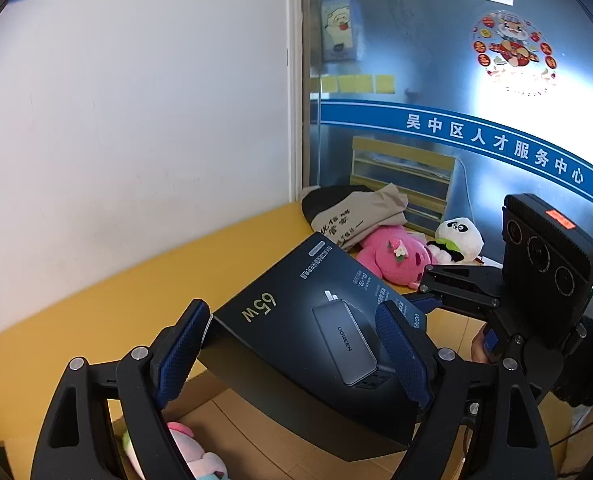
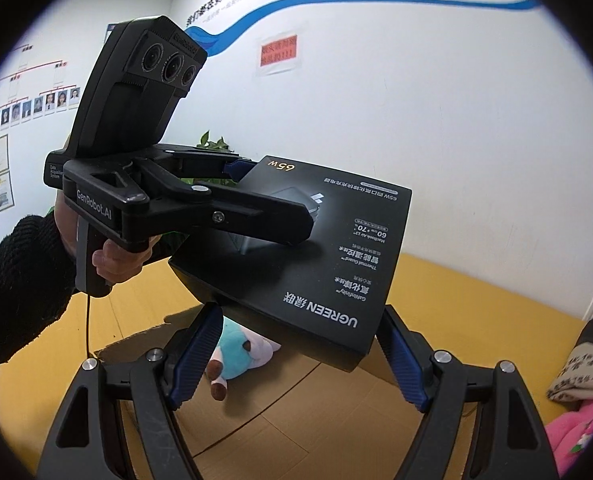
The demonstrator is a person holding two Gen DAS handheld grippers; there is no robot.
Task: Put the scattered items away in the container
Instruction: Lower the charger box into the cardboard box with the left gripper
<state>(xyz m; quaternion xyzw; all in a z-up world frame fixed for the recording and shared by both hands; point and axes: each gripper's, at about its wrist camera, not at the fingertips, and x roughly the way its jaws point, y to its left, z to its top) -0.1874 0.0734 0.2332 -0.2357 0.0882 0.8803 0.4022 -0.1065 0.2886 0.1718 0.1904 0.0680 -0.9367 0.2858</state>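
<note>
- Nearest in the left wrist view, the left claw (image 1: 296, 350) has its blue pads pressed on two opposite sides of a black charger box (image 1: 316, 320), gripping it wide and tilted.
- Nearest in the right wrist view, the right claw (image 2: 298, 354) clamps the near end of the same box (image 2: 328, 256); both claws carry it together, off the surface.
- Each view shows the other claw: the left view has the right claw at 3 o'clock on the box's far side, with a hand (image 1: 481, 347) partly hidden behind it; the right view has the left claw at 9 o'clock, with its hand (image 2: 116, 258) and dark sleeve (image 2: 20, 288) in full.
- Just under the box lies the open cardboard container (image 2: 296, 420). The right view shows a teal and white plush (image 2: 236, 354) on its floor below the box; the left view catches only a pink and white plush (image 1: 194, 454) at 6 o'clock, possibly the same toy, though the fingers hide most of it.
- The container stands on the yellow surface (image 1: 136, 288).
- Farther off, at 1 o'clock in the left view, a pink plush (image 1: 392, 254), a panda plush (image 1: 458, 240) and a printed beige cloth bag (image 1: 356, 216) lie together on the surface; the right view shows only slivers of the bag and the pink plush at 4 o'clock.
- Farthest, only the left view shows a frosted glass partition (image 1: 456, 80) with a blue band; only the right shows a white wall (image 2: 456, 100) with a red notice.
</note>
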